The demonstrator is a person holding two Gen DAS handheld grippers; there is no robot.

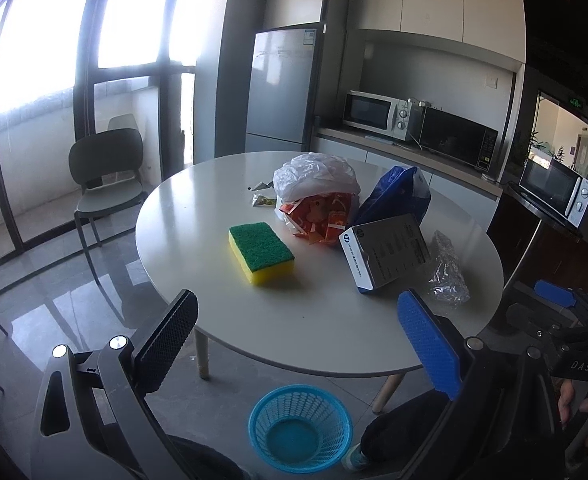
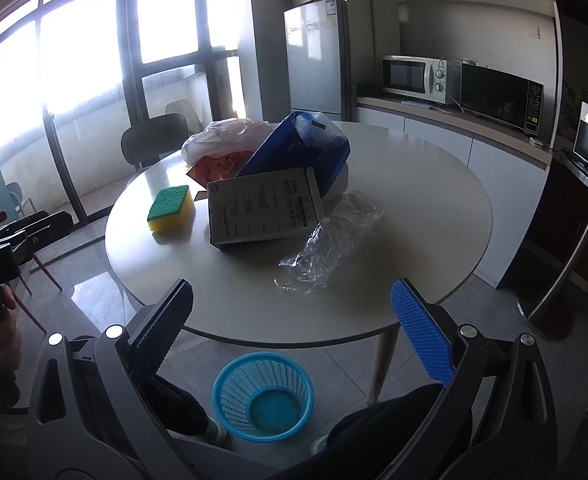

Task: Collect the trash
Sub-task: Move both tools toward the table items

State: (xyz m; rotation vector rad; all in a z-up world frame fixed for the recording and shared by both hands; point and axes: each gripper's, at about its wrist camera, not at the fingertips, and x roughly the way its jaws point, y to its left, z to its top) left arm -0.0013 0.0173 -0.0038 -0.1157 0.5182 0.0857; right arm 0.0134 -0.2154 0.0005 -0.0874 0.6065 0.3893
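Note:
A round white table (image 1: 318, 320) (image 2: 414, 208) carries a green-and-yellow sponge (image 1: 261, 251) (image 2: 171, 207), a white plastic bag (image 1: 316, 176) (image 2: 218, 136) over orange wrappers (image 1: 322, 216), a blue bag (image 1: 394, 194) (image 2: 298, 152), a white printed box (image 1: 386, 254) (image 2: 264, 208), crumpled clear plastic (image 1: 448, 272) (image 2: 330, 238) and small wrappers (image 1: 263, 194). On the floor below stands a blue mesh basket (image 1: 300, 426) (image 2: 263, 394). My left gripper (image 1: 298, 332) and right gripper (image 2: 292, 324) both hover open before the table's near edge, holding nothing.
A dark chair (image 1: 106, 176) (image 2: 154, 140) stands by the windows at left. A fridge (image 1: 280, 88), a counter with microwaves (image 1: 418, 120) (image 2: 462, 84) line the back. The person's dark trouser legs and shoes (image 1: 398, 424) flank the basket.

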